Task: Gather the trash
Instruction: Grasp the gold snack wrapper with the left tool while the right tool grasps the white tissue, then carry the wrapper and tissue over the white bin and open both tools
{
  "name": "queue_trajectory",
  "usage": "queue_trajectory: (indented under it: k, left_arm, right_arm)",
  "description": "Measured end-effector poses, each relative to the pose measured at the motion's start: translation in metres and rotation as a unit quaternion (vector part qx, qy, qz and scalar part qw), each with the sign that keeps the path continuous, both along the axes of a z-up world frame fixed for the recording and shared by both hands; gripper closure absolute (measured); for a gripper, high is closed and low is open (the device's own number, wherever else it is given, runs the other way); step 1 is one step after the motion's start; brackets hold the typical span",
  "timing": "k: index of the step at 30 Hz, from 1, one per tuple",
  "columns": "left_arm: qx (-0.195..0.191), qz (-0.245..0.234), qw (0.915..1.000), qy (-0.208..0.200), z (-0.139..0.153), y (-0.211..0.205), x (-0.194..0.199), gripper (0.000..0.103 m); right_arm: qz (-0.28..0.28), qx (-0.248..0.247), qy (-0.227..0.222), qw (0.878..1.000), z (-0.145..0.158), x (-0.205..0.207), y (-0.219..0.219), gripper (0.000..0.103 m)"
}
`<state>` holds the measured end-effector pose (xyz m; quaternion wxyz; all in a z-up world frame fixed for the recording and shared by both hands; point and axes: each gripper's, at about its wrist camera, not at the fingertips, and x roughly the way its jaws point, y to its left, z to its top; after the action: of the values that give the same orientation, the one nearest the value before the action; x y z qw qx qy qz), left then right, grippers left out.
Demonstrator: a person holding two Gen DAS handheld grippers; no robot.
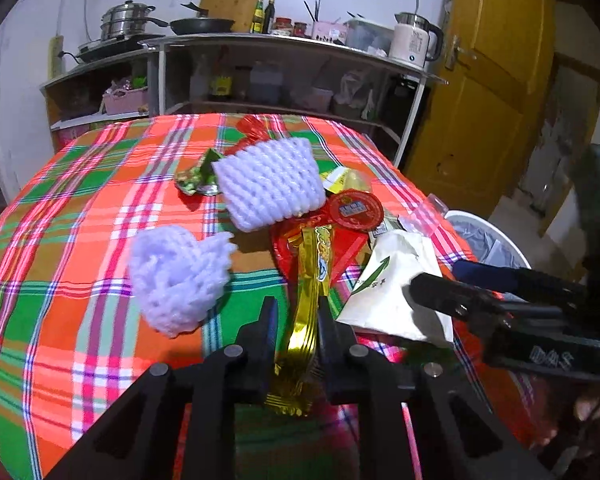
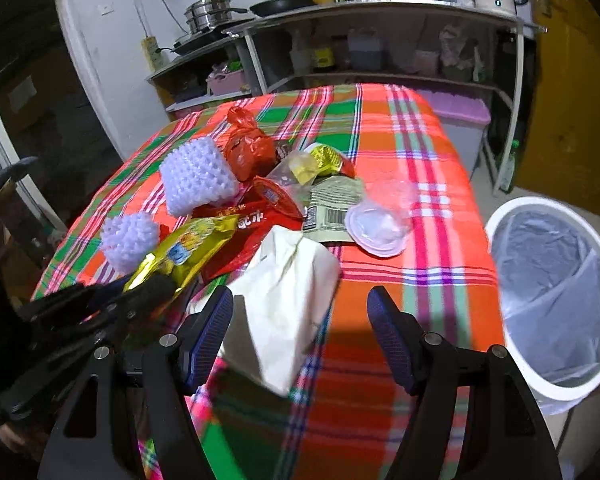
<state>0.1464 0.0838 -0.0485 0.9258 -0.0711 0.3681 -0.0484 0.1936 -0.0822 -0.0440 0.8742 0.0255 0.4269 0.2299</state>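
My left gripper (image 1: 298,312) is shut on a gold snack wrapper (image 1: 310,304), which also shows in the right wrist view (image 2: 188,246). My right gripper (image 2: 300,320) is open around a white paper bag (image 2: 288,300), its fingers apart on either side; the bag also shows in the left wrist view (image 1: 388,288). Two white foam fruit nets (image 1: 268,182) (image 1: 176,276), a red wrapper (image 2: 244,224), a red round lid (image 1: 354,208), a red plastic bag (image 2: 246,152) and a clear plastic cup (image 2: 380,220) lie on the plaid tablecloth (image 1: 80,208).
A white trash bin (image 2: 556,292) with a clear liner stands on the floor to the right of the table. Kitchen shelves (image 1: 284,76) with pots, bottles and a kettle stand behind the table. A yellow door (image 1: 496,80) is at the right.
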Motion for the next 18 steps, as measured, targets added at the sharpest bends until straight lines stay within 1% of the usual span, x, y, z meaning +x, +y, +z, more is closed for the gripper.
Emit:
queue_trajectory:
  k: [3, 6, 8, 9, 12, 18]
  left_arm:
    - [-0.003, 0.001, 1.0000, -0.009, 0.004, 0.005, -0.006, 0.085]
    - [-0.005, 0.001, 0.9999, -0.016, 0.007, 0.008, -0.010, 0.085]
    - [-0.006, 0.001, 0.9998, -0.018, 0.007, 0.009, -0.011, 0.085]
    - [-0.008, 0.001, 0.9998, -0.018, 0.007, 0.009, -0.012, 0.085]
    - [-0.011, 0.000, 0.9998, -0.019, 0.008, 0.010, -0.012, 0.085]
    - [-0.010, 0.000, 0.9997, -0.021, 0.010, 0.009, -0.014, 0.085]
  right_arm:
    - [-0.006, 0.016, 0.020, 1.000, -0.004, 0.011, 0.003, 0.033]
    - [-0.016, 0.035, 0.052, 0.998, -0.008, 0.023, 0.005, 0.033]
    - [-0.020, 0.035, 0.065, 0.997, -0.010, 0.027, 0.008, 0.034]
    - [-0.020, 0.032, 0.063, 0.997, -0.010, 0.027, 0.010, 0.041]
    - [-0.014, 0.021, 0.053, 0.998, -0.008, 0.024, 0.017, 0.046]
    - [-0.013, 0.022, 0.042, 0.999, -0.002, 0.018, 0.011, 0.058]
